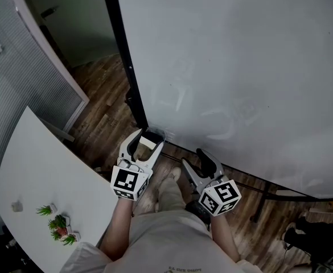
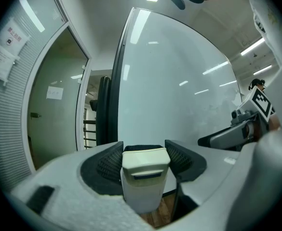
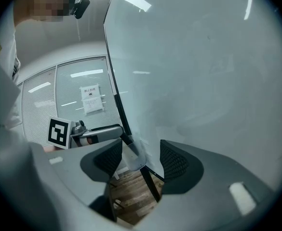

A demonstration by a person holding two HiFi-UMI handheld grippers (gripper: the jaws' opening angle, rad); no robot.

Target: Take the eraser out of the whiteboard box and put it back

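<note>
Pads (image 2: 108, 164) of left gripper (image 2: 144, 146): clamped on the eraser (image 2: 143, 182) — the ribbed black faces press its two flanks, so the cream block sits upright and cannot twist.
Eraser position: out of the whiteboard box (image 3: 133, 157), carried near it at the lower corner of the whiteboard (image 2: 179, 81). The box itself does not show in the left gripper view.
Hold direction: roughly level, pointing at the board. This is judged to suit sliding the block back into the box end-on.
Fingers of right gripper (image 3: 141, 141): apart, nothing gripped. The box and the board's dark frame (image 3: 148, 183) are seen through the gap, well beyond the fingers.
Right gripper placement: beside the left one and idle, judged to be kept clear so the loaded gripper has free access to the box.
Task stage: eraser removed; return to the box not yet done.
Marker cubes (image 1: 126, 182): black-and-white square codes only, no letters.
Notice (image 3: 91, 99): sheet fixed to the blind-covered glass wall — a dark heading over lines of print, too small to read.
Brands: none legible on eraser, box or board.
</note>
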